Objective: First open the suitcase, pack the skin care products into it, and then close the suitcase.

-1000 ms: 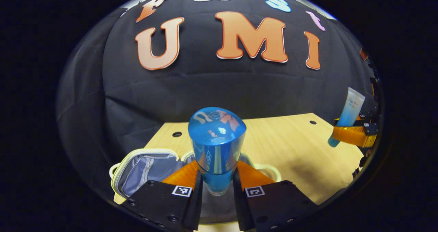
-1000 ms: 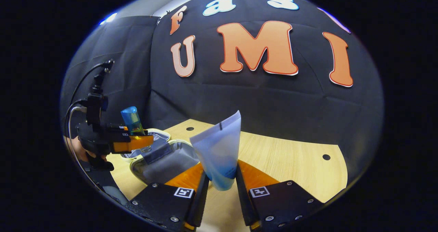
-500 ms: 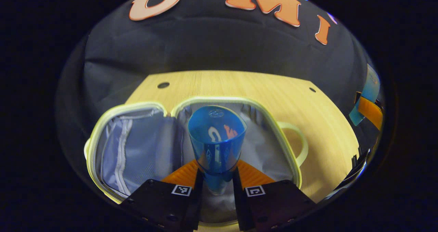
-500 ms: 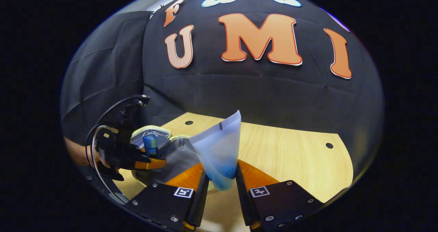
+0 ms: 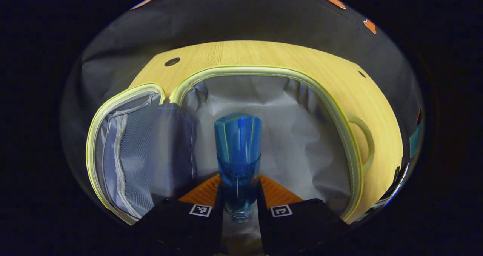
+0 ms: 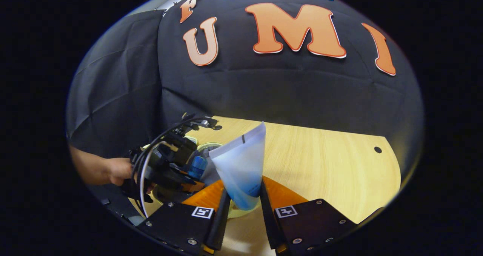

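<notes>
The left gripper [image 5: 239, 195] is clamped on a blue bottle [image 5: 238, 150], both fingers pressing its lower part, and holds it over the grey lining of the open suitcase [image 5: 341, 135], whose mesh-pocketed lid [image 5: 128, 150] lies flat to the left on the wooden table [image 5: 264, 56]. The right gripper [image 6: 241, 207] is clamped on a pale tube [image 6: 241, 165] above the table's near edge, to the right of the suitcase.

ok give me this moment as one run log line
suitcase: open on table | left gripper: shut on blue bottle, over suitcase lining | right gripper: shut on tube, above table | nothing packed yet
</notes>
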`<state>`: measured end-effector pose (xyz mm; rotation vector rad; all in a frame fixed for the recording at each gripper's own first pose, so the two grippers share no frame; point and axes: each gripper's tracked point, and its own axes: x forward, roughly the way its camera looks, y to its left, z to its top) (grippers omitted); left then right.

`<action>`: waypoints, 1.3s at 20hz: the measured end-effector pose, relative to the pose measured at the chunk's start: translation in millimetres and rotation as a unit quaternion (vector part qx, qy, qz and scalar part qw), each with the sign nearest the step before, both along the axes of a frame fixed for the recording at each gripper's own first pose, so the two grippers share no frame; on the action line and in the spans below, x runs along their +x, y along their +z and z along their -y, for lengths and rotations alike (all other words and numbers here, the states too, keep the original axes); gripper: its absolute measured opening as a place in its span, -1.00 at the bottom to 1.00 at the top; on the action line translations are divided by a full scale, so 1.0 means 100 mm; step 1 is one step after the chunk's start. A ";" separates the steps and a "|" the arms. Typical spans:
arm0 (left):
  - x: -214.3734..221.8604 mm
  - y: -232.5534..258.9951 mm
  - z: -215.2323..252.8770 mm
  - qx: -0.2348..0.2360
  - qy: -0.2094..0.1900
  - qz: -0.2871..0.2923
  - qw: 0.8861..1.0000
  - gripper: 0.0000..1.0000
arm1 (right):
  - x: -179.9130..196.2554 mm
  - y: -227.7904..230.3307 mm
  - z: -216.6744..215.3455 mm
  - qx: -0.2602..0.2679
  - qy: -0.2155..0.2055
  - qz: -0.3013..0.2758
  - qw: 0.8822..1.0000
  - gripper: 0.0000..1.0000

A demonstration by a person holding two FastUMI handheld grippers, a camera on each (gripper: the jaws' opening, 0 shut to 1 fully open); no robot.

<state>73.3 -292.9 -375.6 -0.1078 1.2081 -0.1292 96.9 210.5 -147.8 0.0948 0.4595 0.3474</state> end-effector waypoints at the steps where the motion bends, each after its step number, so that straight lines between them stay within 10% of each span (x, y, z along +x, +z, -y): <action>1: 0.07 -0.02 0.01 0.003 0.003 0.010 1.000 -0.20 | 0.02 -0.04 -0.05 0.004 0.003 -0.008 1.000 -0.10; 10: 0.07 0.67 -0.30 -0.011 0.052 0.095 0.994 0.24 | 0.13 -0.43 -0.55 0.040 0.047 -0.086 0.994 -0.10; 16: 0.00 1.36 -1.12 0.014 0.143 0.195 0.970 0.43 | 0.15 -0.81 -0.85 0.041 0.056 -0.160 0.985 -0.10; 26: -0.66 1.41 -2.51 0.093 0.265 0.186 0.942 0.51 | 0.37 -1.26 -1.06 0.047 -0.039 -0.299 0.952 -0.10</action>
